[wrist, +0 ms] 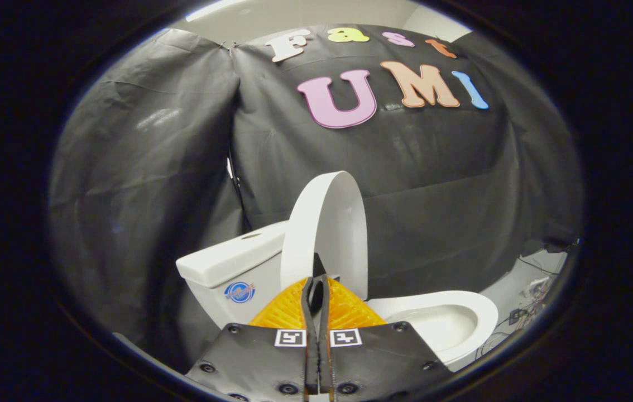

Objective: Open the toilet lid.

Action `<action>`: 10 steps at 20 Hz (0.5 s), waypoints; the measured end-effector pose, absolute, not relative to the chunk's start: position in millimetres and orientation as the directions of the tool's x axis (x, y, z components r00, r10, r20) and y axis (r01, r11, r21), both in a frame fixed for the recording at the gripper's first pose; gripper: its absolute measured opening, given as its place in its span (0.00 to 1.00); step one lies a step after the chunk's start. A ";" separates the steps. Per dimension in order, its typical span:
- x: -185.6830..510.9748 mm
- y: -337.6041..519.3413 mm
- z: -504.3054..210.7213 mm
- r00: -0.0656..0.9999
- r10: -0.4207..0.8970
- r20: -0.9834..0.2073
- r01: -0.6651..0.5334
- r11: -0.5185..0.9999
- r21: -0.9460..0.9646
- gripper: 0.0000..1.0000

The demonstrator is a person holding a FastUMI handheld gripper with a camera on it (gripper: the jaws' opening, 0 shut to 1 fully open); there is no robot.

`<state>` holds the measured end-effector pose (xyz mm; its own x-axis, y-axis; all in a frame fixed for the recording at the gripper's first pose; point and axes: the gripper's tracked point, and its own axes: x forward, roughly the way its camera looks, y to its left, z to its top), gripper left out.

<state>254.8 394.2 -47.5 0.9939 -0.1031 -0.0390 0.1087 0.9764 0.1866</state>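
Gripper [316,290]: orange ribbed fingers pressed together, nothing visibly between them | white oval plastic toilet lid [327,229]: raised near upright just beyond fingertips; white ceramic bowl [461,318] open ahead-right | Risk: lid may drop back if not past balance

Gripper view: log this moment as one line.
white plastic toilet lid: raised, near upright | white toilet bowl: uncovered | white cistern: behind lid | gripper: orange fingers shut, empty, just before lid
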 end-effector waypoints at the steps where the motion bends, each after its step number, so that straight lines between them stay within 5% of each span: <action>1: 256.6 397.5 -46.5 0.995 -0.097 -0.039 0.103 0.978 0.184 0.01; 10: 268.2 419.8 -45.1 0.997 -0.059 -0.042 0.065 0.984 0.168 0.01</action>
